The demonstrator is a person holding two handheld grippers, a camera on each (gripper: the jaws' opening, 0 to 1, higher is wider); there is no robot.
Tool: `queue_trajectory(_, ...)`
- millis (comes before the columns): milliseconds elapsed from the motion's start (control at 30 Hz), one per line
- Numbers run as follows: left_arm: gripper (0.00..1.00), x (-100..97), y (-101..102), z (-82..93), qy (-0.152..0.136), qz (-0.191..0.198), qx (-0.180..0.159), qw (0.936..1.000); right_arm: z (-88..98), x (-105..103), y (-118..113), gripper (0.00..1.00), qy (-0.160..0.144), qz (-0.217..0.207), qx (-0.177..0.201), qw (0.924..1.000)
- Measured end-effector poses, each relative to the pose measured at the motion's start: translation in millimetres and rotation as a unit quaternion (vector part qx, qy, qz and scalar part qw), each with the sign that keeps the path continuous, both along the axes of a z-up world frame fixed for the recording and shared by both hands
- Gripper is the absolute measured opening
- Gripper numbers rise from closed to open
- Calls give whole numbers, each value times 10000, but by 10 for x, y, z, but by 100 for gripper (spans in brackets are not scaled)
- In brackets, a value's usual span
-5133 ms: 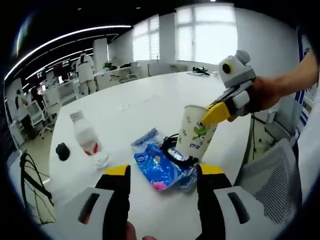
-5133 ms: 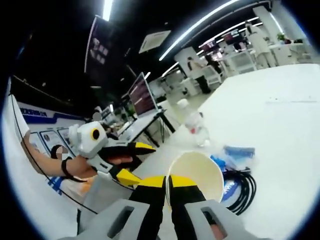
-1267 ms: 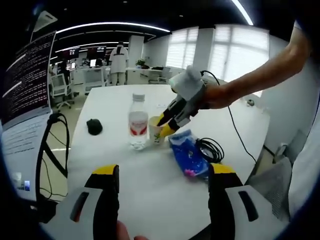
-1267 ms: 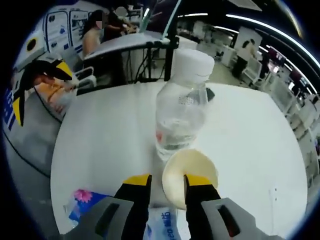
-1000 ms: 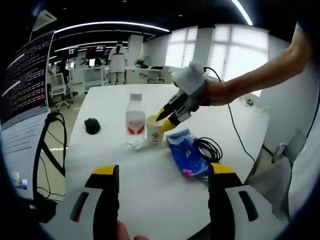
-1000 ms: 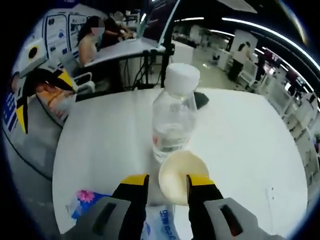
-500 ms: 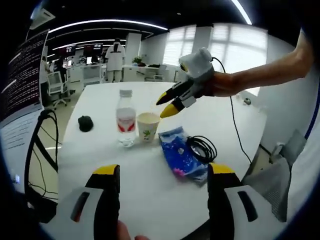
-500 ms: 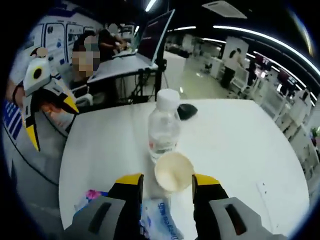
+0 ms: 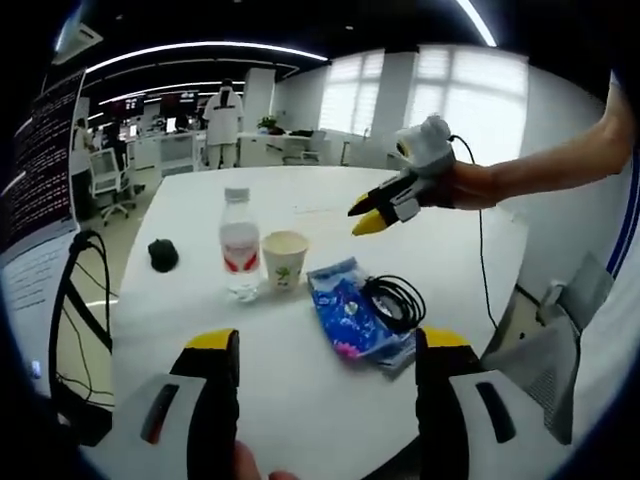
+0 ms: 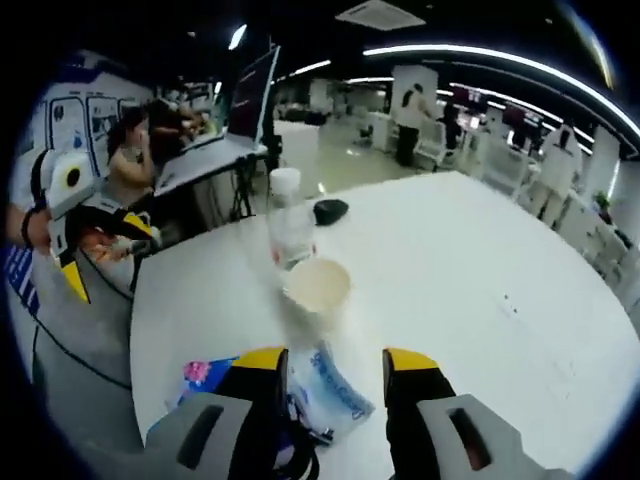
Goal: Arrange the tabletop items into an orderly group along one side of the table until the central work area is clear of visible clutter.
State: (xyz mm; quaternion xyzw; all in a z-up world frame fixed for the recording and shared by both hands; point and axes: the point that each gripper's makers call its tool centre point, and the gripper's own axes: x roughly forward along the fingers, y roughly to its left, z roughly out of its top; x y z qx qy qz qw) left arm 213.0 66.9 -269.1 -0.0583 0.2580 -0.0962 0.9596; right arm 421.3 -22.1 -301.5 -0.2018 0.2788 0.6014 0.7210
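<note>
Both claws hover open and empty above a white desk [image 9: 300, 400]. Ahead of the left claw [image 9: 325, 345], a paper cup [image 9: 284, 259] stands just beside a water bottle [image 9: 239, 245], with a blue packet [image 9: 345, 315] and black cable [image 9: 395, 300] nearer. The right claw [image 10: 325, 362] looks down past the packet at the cup.

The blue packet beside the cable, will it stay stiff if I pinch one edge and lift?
Probably not: the blue packet looks like crinkled soft plastic, so it likely droops. It overlaps the black cable, which may drag along.
</note>
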Motion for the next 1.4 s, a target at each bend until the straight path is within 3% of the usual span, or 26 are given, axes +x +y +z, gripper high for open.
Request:
queue_trajectory(167, 73, -2, -3, 21, -11, -36, 25, 10000, -191, -98, -445, 37, 445, -573, -10, 9974)
queue_trajectory(333, 73, -1, -1, 43, -2, -61, 34, 10000, -378, -48, -660, 36, 819, -1177, 160, 9895)
queue_trajectory(467, 73, -3, 14, 32, 15, -84, 63, 9999, -480, -203, -787, 35, 991, -1387, 213, 9851)
queue_trajectory(567, 73, -5, 27, 32, 20, -83, 60, 9999, -588, -238, -797, 36, 1113, -1463, 196, 9828)
queue_trajectory(967, 74, 33, 64, 55, -15, -81, 68, 9999, -703, -314, -754, 34, 1341, -1677, 178, 9765)
queue_trajectory(1100, 74, 36, 73, 69, -35, -81, 74, 9999, -754, -453, -699, 33, 1421, -1719, 103, 9748)
queue_trajectory(1400, 76, 20, 130, 92, -30, -62, 96, 9999, -918, -460, -700, 31, 1513, -1848, -88, 9710)
